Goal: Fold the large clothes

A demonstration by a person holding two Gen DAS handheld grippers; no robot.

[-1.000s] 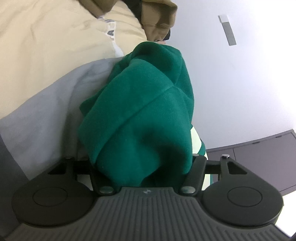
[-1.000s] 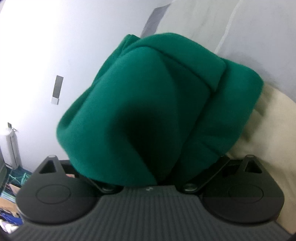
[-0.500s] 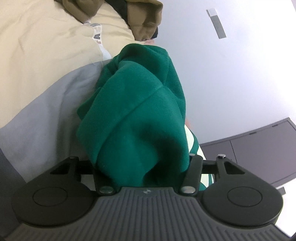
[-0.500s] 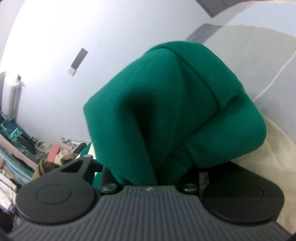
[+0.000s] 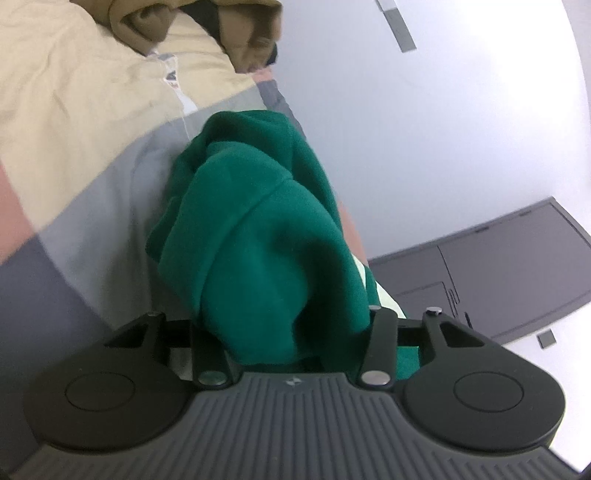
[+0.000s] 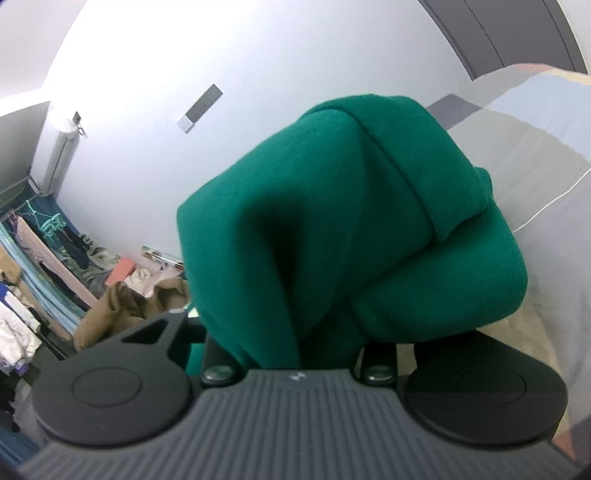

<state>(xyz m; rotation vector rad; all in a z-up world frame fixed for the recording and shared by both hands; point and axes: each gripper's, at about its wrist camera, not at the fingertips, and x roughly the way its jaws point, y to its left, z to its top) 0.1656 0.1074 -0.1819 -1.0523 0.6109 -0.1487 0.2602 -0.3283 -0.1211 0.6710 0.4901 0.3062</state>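
Now seemingly higher, green garment (image 5: 273, 236) bunched.

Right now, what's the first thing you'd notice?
A big green garment bunched up in the middle of both views, spilling out from between each gripper's fingers. Behind it in the left view lies a tan and grey blanket. Low on the left of the right view hang clothes.

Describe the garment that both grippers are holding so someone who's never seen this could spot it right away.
Start from the bed cover with beige and grey panels. Bunched in front of it hangs a thick green fleece garment, gathered between the fingers of the left gripper and the right gripper. Nothing else near is deep green; the brown clothing behind is duller.
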